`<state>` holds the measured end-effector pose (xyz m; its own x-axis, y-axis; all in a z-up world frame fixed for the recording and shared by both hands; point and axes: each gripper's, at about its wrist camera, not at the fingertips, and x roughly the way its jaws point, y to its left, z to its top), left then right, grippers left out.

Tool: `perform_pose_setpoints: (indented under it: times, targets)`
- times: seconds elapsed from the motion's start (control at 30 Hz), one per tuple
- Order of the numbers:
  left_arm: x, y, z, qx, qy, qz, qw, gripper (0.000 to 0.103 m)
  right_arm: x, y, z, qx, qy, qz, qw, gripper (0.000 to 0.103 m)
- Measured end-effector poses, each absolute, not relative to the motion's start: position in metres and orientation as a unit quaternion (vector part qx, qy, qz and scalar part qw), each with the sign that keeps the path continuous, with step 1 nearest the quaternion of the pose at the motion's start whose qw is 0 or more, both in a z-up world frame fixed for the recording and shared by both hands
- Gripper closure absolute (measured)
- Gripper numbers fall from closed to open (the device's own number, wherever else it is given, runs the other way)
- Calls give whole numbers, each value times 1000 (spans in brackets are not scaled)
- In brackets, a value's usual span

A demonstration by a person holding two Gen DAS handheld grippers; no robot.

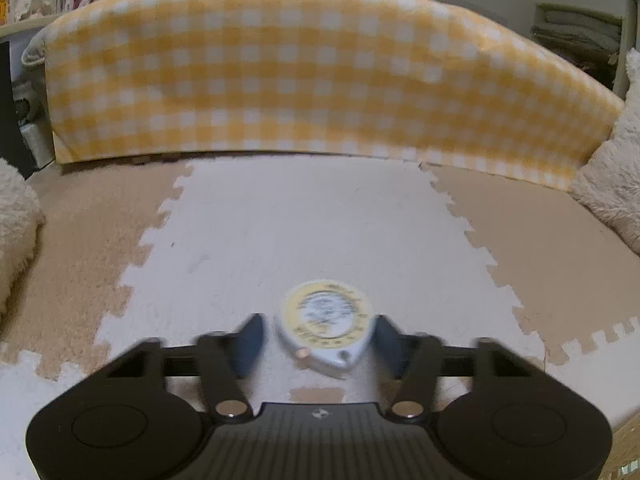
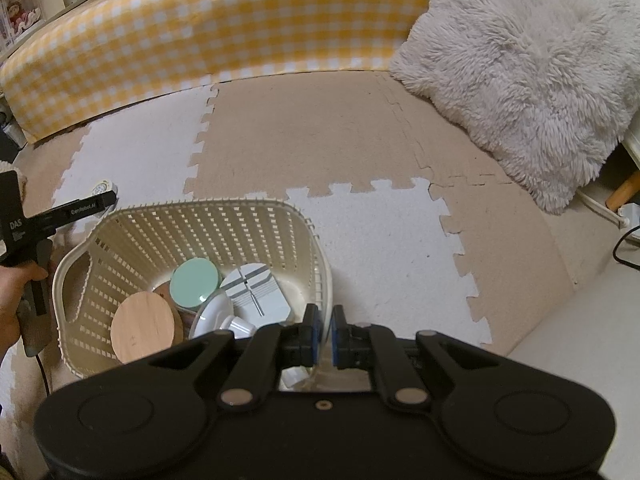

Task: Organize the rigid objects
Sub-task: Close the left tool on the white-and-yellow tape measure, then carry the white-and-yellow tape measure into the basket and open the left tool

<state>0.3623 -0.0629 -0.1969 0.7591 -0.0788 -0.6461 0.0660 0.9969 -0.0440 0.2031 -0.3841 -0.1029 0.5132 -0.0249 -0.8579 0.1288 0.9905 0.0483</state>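
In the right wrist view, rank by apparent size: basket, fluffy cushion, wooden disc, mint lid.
1. Fluffy cushion
2. Basket, though it sits nearer the camera
3. Wooden disc
4. Mint lid, close to the disc

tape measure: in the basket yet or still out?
Out. The tape measure lies on the white floor mat, between the left gripper's jaws; the basket sits apart.

Left wrist view: mounted behind its own fingers, low and close over the white foam mat (image 1: 304,232), facing the far gingham-covered panel (image 1: 320,72). Right wrist view: higher, angled steeply down over the cream basket (image 2: 200,220), showing more floor. Shared ground — the same panel (image 2: 224,28), mat tiles and round tape measure (image 2: 101,188).
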Motion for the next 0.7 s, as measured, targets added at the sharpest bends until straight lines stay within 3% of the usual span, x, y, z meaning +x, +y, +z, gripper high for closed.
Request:
perform_pose_setpoints:
  times: [0.43, 0.7]
  targets:
    - [354, -64, -190, -28, 337, -55, 939, 50, 202, -384, -102, 47, 492, -45, 868, 96]
    - [340, -81, -143, -54, 298, -86, 949, 50, 202, -384, -102, 50, 492, -47, 868, 96]
